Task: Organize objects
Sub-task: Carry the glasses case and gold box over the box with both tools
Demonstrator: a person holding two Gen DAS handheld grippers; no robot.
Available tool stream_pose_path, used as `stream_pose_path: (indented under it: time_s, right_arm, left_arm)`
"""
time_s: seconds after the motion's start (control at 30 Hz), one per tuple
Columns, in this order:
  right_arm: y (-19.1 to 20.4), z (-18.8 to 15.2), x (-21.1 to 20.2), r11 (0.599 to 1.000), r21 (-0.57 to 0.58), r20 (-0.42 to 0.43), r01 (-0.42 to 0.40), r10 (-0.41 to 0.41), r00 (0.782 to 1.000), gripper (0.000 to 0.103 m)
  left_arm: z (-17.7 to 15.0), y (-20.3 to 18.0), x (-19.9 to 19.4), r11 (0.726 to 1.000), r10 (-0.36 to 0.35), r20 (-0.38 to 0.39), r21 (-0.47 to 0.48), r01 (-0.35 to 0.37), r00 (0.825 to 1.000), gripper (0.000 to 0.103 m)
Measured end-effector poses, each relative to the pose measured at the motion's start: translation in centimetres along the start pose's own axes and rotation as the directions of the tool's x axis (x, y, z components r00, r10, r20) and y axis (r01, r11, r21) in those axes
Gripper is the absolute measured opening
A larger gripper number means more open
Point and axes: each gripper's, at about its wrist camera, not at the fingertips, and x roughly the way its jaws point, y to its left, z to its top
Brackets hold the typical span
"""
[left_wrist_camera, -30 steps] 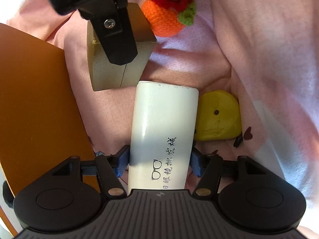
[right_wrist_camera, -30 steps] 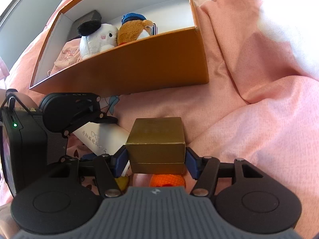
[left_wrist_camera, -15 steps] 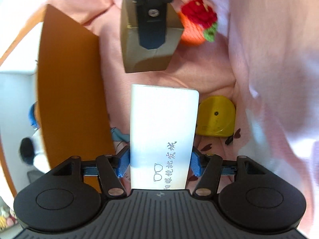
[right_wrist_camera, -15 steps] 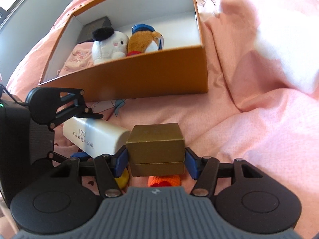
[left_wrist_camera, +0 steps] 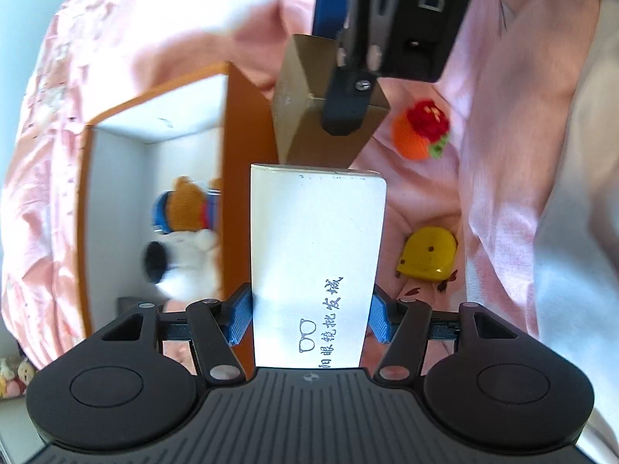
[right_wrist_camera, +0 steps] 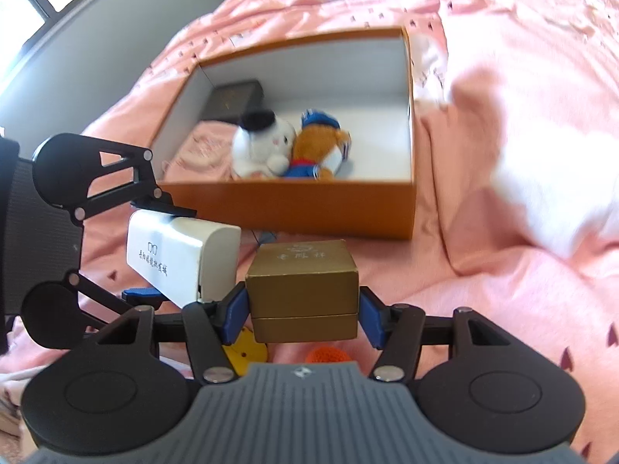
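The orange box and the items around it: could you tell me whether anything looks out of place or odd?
Nothing looks damaged or spilled. Two items lie loose on the pink bedding outside the orange box: a yellow tape measure and an orange crocheted toy.

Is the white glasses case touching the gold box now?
Cannot tell. In the right wrist view the white glasses case and the gold box look barely separated; in the left wrist view the case overlaps the box's lower edge, so neither shows it plainly.
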Motion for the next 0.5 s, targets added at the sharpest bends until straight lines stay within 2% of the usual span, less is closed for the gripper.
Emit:
stream_pose_path:
  time_s: [0.07,0.13,0.2,0.37,0.5]
  right_arm:
    - [0.2,0.6,-1.1,1.0,-0.01,0.025,-0.009,0.01,1.0,0.061]
    - [0.4,1.3,-1.9,1.0,-0.026,0.053,-0.012,0.014,0.998,0.061]
    - [0.6,2.1,-2.6,0.999,-0.051,0.083,-0.008,0.012,0.996,0.061]
    - [0.7,4.6,-3.7,0.995,-0.1,0.166,0.009,0.007,0.986,0.061]
    - [-0.2,7.6,-3.3,0.992,-0.12,0.198,0.029,-0.005,0.98,0.061]
  left_arm:
    - [0.9,1.1,-1.2,1.0,0.019,0.001,-0.018,-0.019,1.0,0.069]
    - [1.1,4.8,-1.4,0.998,0.041,-0.001,-0.04,-0.041,0.999,0.069]
    - [0.8,6.4,-3.1,0.996,0.065,-0.008,-0.067,-0.065,0.998,0.069]
    - [1.6,10.8,-3.1,0.985,0.131,-0.013,-0.109,-0.131,0.991,0.069]
    - [2.7,14.3,-2.0,0.981,0.146,-0.03,-0.121,-0.149,0.989,0.069]
